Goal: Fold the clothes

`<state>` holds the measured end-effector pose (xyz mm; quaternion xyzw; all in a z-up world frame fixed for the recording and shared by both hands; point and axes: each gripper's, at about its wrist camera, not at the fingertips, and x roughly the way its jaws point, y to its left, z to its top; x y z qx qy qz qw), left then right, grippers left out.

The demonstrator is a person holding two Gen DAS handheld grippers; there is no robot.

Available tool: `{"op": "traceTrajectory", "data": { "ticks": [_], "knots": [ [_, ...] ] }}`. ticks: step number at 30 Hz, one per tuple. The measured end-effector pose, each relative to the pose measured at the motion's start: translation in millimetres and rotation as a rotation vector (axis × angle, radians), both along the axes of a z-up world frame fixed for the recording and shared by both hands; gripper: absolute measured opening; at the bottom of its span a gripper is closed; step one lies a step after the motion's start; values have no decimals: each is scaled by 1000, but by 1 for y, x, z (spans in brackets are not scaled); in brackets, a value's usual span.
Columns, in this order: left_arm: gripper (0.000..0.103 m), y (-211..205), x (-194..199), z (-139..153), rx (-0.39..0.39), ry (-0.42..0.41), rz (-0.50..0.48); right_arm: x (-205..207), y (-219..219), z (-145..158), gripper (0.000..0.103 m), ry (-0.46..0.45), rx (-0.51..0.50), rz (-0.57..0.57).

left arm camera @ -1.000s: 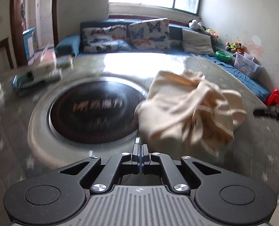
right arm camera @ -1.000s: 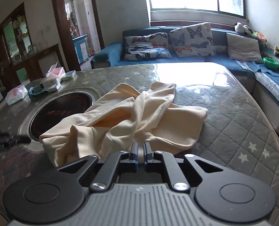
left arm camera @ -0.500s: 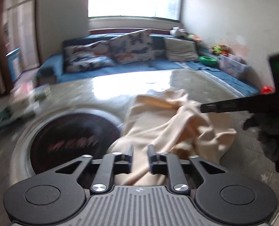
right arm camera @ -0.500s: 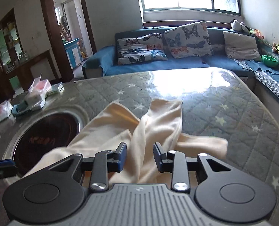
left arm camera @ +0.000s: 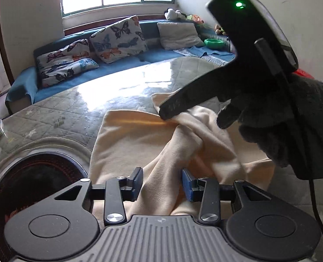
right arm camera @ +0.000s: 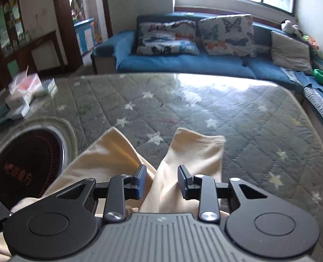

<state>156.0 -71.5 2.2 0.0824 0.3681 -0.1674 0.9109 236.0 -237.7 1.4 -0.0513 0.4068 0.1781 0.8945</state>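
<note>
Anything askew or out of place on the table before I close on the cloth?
Only the cream garment itself: it lies bunched and twisted, one edge lapping the rim of the round dark burner set in the table. Both the left gripper and right gripper are open, straddling raised folds. Nothing looks spilled or damaged.

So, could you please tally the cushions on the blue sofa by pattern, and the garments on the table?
Butterfly cushions: 2, a flat one and an upright one
Plain grey cushions: 1
Cream garments: 1, lying between the open fingers of both the left gripper and the right gripper
Total: 4
</note>
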Motion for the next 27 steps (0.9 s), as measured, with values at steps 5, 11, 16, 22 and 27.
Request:
{"op": "traceTrajectory", "data": {
  "ticks": [5, 11, 16, 22, 27],
  "knots": [
    [7, 15, 6, -2, -26, 2, 49, -3, 4, -15, 7, 5, -61, 5],
    [6, 45, -3, 20, -97, -50, 153, -26, -19, 9, 4, -60, 0, -19],
    [6, 75, -15, 38, -143, -83, 259, -36, -23, 14, 5, -66, -23, -29],
    [6, 122, -46, 55, -188, -117, 391, -44, -18, 2, 13, -43, -42, -9],
    [6, 162, -80, 65, -205, -157, 483, -53, -15, -3, 30, -60, -67, -9]
  ]
}}
